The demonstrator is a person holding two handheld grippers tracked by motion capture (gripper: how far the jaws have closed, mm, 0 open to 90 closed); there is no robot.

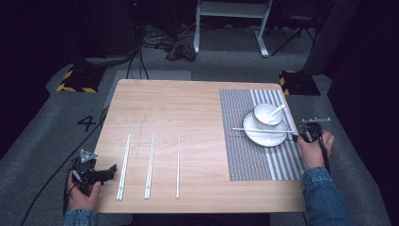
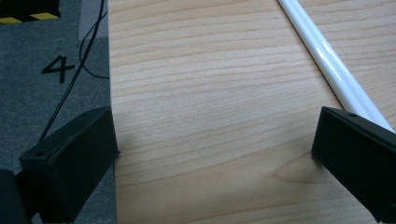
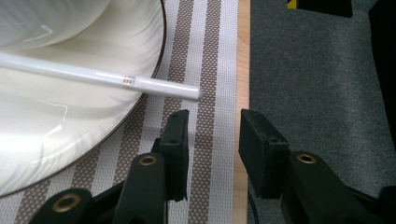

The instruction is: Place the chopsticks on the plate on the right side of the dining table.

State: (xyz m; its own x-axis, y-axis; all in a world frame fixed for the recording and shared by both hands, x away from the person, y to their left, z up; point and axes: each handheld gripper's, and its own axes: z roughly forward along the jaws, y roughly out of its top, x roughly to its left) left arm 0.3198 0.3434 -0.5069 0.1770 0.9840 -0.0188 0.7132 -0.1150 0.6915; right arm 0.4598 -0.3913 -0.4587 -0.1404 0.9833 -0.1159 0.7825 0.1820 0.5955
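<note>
Hovering just off the plate [image 1: 265, 136], right tool [image 3: 214, 121] parted beside the chopstick [image 3: 93, 75].

A: The table [image 1: 188, 108] looks like pale wood, matt, with fine grain. The chopstick [image 3: 100, 77] across the plate [image 3: 56, 135] is smooth, glossy white, plastic by the look.

B: The plate is shiny glazed ceramic with a dark rim. The placemat [image 3: 205, 60] is coarse woven mesh, and the floor [image 3: 317, 70] is rough grey carpet.
</note>
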